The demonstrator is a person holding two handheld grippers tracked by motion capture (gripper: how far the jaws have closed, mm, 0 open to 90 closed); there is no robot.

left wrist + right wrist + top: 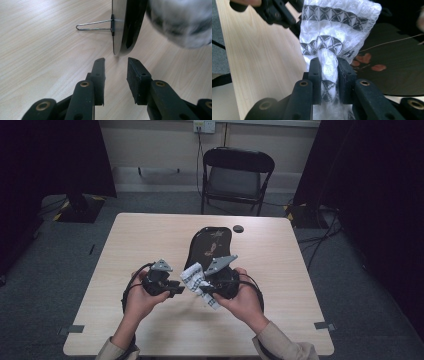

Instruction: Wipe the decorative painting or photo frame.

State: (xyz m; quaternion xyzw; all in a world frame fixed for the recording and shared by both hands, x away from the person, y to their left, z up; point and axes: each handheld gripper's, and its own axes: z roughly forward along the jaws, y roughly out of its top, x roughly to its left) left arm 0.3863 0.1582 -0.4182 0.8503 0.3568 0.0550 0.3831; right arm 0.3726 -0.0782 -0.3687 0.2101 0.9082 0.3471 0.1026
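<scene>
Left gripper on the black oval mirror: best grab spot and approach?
Take the near lower rim of the black oval mirror, coming in along the table from the person's side. It stands propped on a wire stand, rim edge-on to the open left gripper, thin enough to fit between the jaws. Right gripper holds the cloth.

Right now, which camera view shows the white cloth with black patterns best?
The right gripper view: the white cloth with black patterns hangs sharp and close, pinched between the right gripper jaws. The high view shows it small; the left gripper view, a blurred corner.

The cloth (182,22) blurs at the left gripper view's top-right corner, cut off by the edge.
</scene>
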